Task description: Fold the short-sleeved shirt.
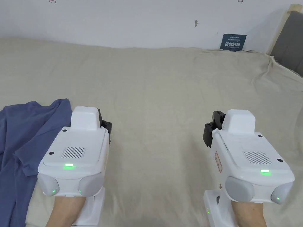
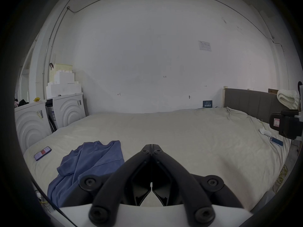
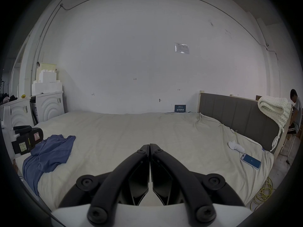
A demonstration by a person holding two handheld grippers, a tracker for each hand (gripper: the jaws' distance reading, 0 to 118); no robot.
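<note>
A bedroom: wide bed (image 3: 131,132) with padded headboard (image 3: 232,112), washing machines (image 3: 47,106) alongside.

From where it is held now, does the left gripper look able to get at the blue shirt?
Probably yes. The left gripper, jaws closed and empty, is held just beside the crumpled blue shirt on the bed sheet, with nothing between them. It would need to open first.

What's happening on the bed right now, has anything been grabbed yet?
Nothing is held yet. A person holds the left gripper and the right gripper above the beige bed cover, both with jaws closed on nothing. The blue short-sleeved shirt lies crumpled and unfolded at the bed's left edge, just left of the left gripper and partly hanging over the side. Folding has not begun.
</note>
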